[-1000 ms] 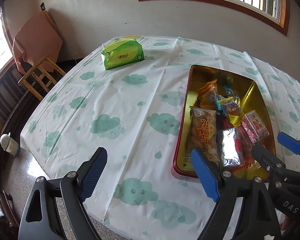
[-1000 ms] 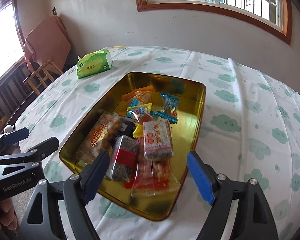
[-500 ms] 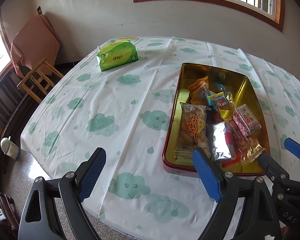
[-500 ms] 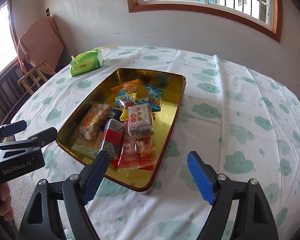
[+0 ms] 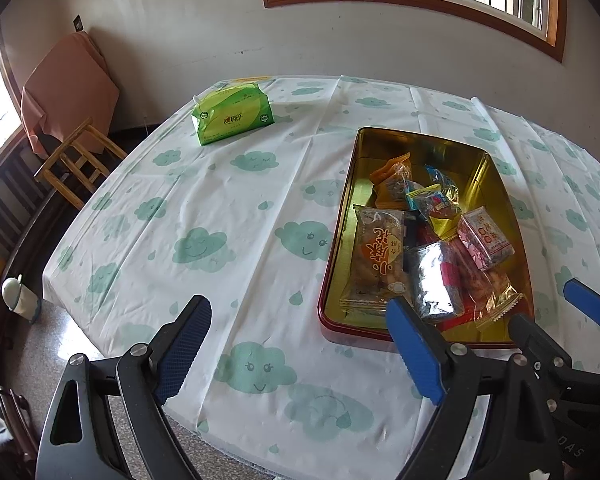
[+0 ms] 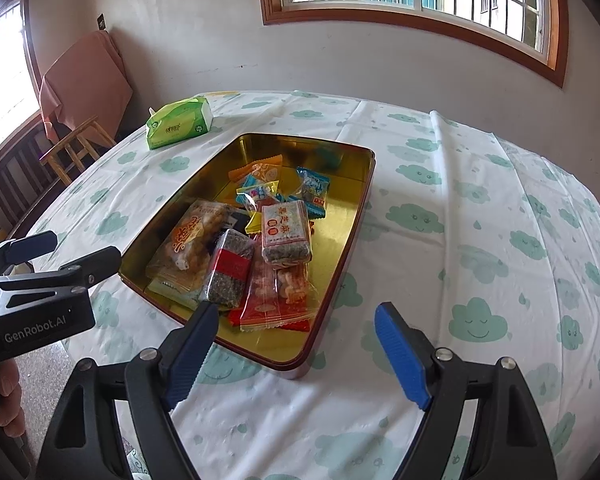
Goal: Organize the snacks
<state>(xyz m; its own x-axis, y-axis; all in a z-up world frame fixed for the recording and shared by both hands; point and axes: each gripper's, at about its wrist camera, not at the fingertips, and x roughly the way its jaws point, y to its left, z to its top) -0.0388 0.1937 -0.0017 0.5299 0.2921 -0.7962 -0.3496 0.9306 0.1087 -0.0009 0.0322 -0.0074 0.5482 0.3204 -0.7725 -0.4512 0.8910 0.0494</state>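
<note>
While both grippers' jaws gape, gold tin (image 6: 352,236) holds snack packets (image 6: 286,232)

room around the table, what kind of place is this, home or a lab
Most likely a home dining room: a round table under a cloud-print tablecloth, a wooden chair by the wall, a pack of tissues, and a gold snack tin.
</note>
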